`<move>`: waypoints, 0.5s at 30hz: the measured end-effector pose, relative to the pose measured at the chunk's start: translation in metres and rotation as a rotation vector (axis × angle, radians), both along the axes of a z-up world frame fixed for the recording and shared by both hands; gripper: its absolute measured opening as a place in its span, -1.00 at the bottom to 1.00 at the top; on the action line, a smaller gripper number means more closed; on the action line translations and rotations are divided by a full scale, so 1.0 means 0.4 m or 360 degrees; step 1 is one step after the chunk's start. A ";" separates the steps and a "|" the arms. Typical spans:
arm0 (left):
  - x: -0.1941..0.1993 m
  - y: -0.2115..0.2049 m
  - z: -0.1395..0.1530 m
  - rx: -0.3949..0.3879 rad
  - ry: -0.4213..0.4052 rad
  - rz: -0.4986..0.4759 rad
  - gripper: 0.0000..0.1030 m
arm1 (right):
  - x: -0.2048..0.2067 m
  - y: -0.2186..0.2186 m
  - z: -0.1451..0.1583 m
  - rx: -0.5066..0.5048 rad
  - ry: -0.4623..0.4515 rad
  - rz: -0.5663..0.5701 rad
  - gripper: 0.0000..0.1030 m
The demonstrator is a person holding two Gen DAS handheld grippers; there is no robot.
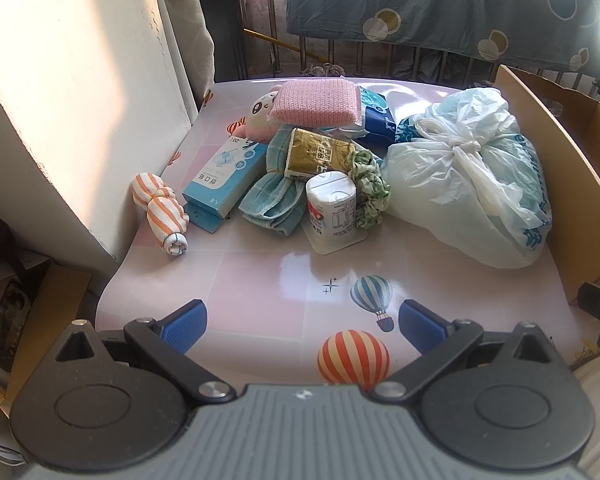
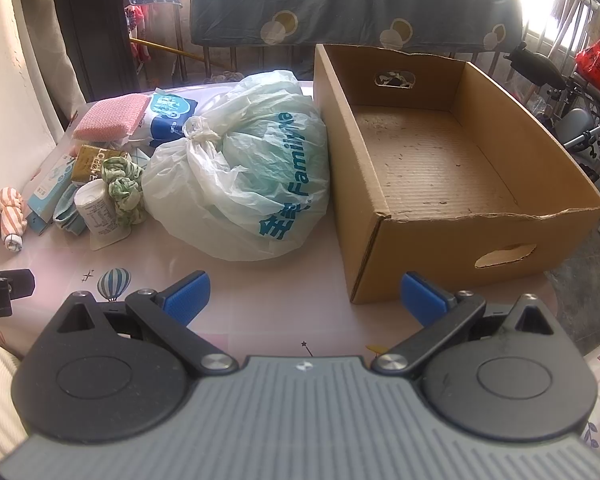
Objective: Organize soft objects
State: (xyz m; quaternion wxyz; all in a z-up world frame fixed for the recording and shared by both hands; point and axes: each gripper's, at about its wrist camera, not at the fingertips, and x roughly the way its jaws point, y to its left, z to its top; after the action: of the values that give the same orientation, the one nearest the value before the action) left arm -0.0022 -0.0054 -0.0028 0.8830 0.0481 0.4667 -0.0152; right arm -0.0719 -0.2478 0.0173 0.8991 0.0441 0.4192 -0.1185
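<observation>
A pile of soft things lies on the pink table [image 1: 260, 280]: an orange-striped rolled cloth [image 1: 160, 212], a teal towel [image 1: 276, 200], a pink sponge [image 1: 316, 102], a plush toy [image 1: 260, 114], a green scrunchie [image 1: 370, 188], a tissue roll [image 1: 332, 208], a gold tissue pack [image 1: 320, 154] and a knotted white plastic bag [image 1: 468, 180] [image 2: 240, 168]. An open cardboard box [image 2: 440, 168] stands right of the bag, with nothing in it. My left gripper [image 1: 302, 326] hovers open over the table's near edge. My right gripper [image 2: 304, 298] is open, near the box's front corner.
A blue and white carton [image 1: 224, 176] and a blue tissue packet [image 1: 376, 114] sit in the pile. A white wall [image 1: 80, 100] borders the table's left side. A patterned blue sheet [image 2: 340, 0] hangs on a railing behind. A wheeled frame [image 2: 588, 128] stands right of the box.
</observation>
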 end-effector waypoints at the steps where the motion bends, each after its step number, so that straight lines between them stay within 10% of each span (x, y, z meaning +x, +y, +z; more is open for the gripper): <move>1: 0.000 0.000 0.000 -0.0001 0.0000 0.0000 0.99 | 0.001 0.001 0.000 -0.0001 0.0000 0.0001 0.98; 15: -0.002 -0.004 -0.001 -0.0001 0.0003 -0.0004 0.99 | -0.003 0.000 0.000 0.0003 -0.0005 -0.0001 0.98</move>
State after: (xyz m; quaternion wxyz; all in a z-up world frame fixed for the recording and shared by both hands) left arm -0.0028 -0.0071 -0.0034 0.8825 0.0485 0.4676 -0.0166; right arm -0.0731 -0.2477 0.0174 0.8996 0.0452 0.4179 -0.1182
